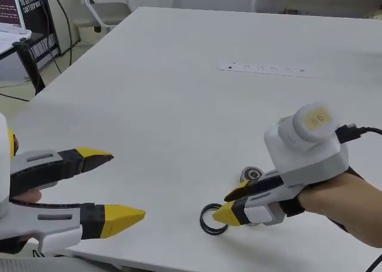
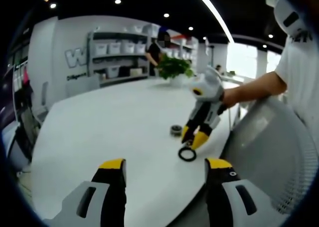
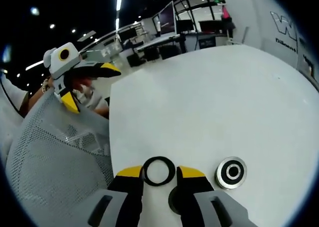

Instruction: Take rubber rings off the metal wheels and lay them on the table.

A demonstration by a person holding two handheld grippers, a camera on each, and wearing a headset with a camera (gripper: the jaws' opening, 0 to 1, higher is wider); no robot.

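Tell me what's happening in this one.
Two hand-held tools are at work over a white table. The right tool, jaws a little apart, is down at the surface with its tips at a black ring that lies flat there. A metal wheel sits just beyond, apart from the ring. The left tool is open, holds nothing and hangs by the table's near edge, well away from both parts.
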